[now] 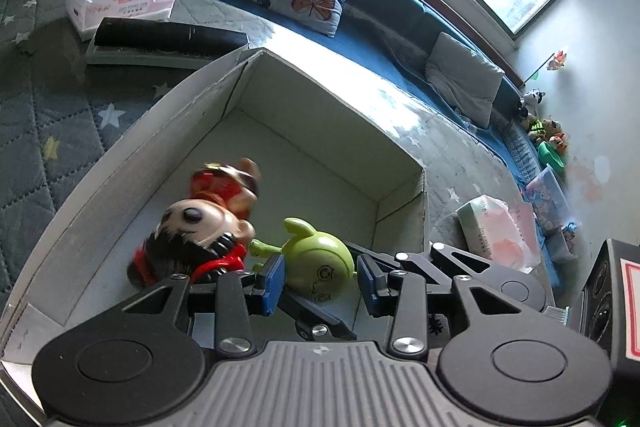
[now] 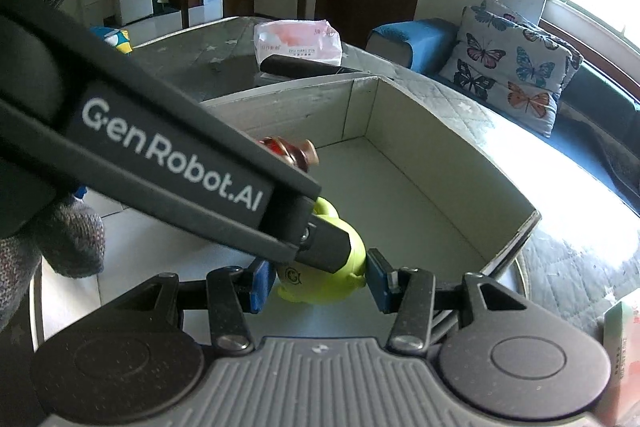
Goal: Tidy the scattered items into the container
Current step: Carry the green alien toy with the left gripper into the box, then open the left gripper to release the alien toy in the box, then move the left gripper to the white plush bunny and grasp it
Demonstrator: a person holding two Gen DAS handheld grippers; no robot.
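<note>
**Two toys down in the box, both grippers crowded at one corner**

From the left wrist camera, the left gripper point(image 1: 320, 281) hangs over the near corner of the white cardboard box point(image 1: 332, 115), its blue pads spread apart with the green round toy point(image 1: 320, 263) lying between them. I cannot tell whether either pad touches it. The toy looks settled on the box floor, so I judge this a release, not a grasp. Just beside it lies a doll with black hair and red clothes point(image 1: 200, 227), blurred, also inside. The far half of the floor is bare, leaving room for more.

From the right wrist camera, the right gripper point(image 2: 318, 283) also stands open around the same green toy, and the left gripper's black finger crosses right in front of it, resting on or just over the toy. The box wall stands close on the right side; lifting straight up seems the safest way out for both.
</note>
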